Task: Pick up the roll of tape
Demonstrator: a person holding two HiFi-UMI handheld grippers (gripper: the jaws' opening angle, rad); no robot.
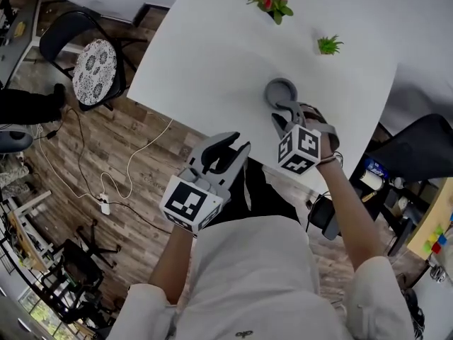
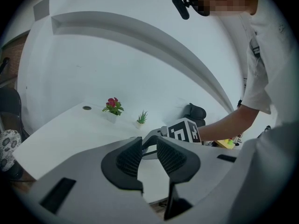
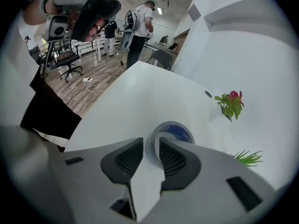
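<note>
Likely light, stiff, slick-sided: roll of tape [image 3: 174,133] lies flat on bench [image 1: 212,55]. Right gripper [image 3: 151,148] is spread, jaws astride roll's near wall. Best hold is that wall, inside & out. Left gripper [image 2: 148,150] is spread, empty.

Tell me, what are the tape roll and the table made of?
Roll of tape: dull grey outside, blue printed inside, so probably cloth-backed duct tape. Table: smooth white top with a soft sheen, likely laminate or painted board.
</note>
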